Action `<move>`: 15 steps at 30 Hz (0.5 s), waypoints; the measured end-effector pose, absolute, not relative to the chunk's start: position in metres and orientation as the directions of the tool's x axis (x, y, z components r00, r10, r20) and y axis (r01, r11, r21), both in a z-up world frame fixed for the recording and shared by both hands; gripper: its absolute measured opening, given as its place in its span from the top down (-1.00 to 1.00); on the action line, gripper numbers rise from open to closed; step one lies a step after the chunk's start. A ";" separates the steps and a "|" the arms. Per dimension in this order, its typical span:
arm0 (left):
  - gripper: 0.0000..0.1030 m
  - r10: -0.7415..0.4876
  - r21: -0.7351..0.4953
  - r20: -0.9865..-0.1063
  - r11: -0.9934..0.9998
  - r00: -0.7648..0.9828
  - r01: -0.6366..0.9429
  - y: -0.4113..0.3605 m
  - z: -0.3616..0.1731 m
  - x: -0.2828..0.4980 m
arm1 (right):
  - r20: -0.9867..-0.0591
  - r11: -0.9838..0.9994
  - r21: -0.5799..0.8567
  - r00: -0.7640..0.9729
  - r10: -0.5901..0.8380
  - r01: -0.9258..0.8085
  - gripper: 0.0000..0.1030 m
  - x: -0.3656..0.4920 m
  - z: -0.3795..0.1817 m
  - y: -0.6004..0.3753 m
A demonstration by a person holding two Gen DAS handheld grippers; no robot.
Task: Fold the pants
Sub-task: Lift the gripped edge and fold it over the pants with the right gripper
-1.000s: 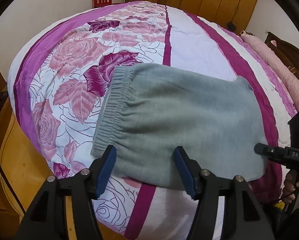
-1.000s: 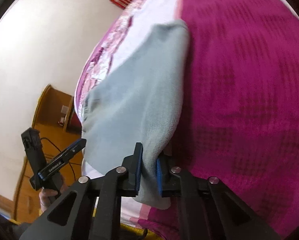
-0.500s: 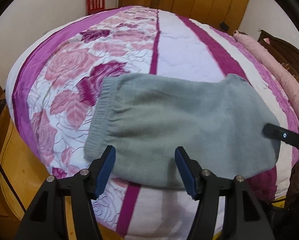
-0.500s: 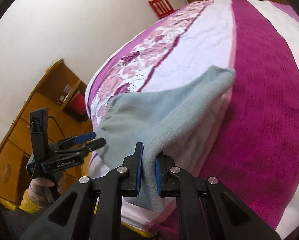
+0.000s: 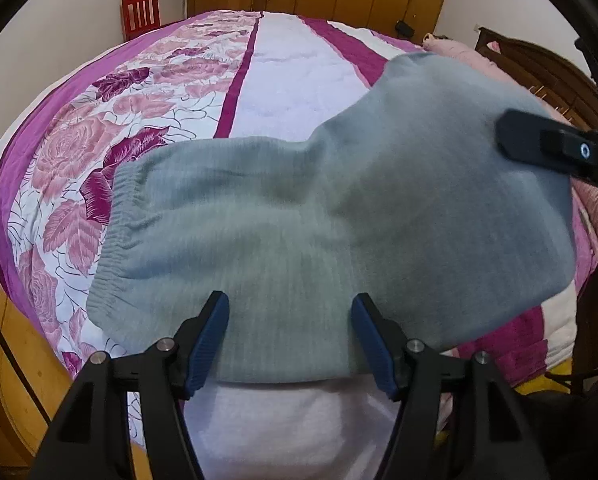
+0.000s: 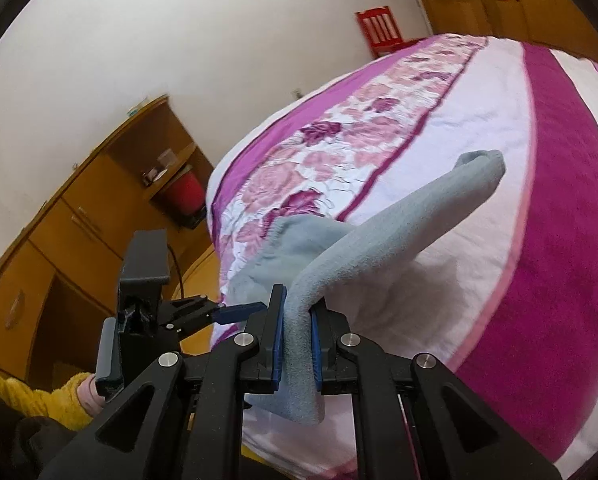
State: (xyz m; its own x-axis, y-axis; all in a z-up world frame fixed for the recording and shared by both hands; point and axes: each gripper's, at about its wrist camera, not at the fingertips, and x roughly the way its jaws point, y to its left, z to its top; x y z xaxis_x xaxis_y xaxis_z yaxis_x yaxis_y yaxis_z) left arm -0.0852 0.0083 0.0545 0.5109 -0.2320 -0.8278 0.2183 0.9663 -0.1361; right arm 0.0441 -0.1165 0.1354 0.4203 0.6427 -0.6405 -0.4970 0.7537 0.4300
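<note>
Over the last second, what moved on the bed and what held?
The right gripper, shut on the gray pants, has lifted their folded end off the bedspread toward the waistband. The left gripper stayed open; the waistband end still lies flat.

My left cam sits low at the bed [image 5: 291,60] edge, facing the wardrobe. Right cam tilts leftward, close in. Both share pants [image 5: 339,216], bed, red chair [image 6: 379,28].

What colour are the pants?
The pants are plain grey-green; the left wrist view shows them best.
</note>
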 end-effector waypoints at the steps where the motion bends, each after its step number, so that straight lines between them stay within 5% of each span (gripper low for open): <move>1: -0.31 -0.239 -0.147 -0.825 0.966 0.512 0.213 0.012 0.056 -0.086 | -0.641 0.750 0.424 0.417 0.645 -0.508 0.77 0.045 0.137 -0.112; 15: -0.31 -0.098 -0.109 -0.805 0.994 0.586 0.017 0.095 0.074 -0.085 | -0.631 0.670 0.456 0.318 0.707 -0.585 0.77 0.072 0.145 -0.056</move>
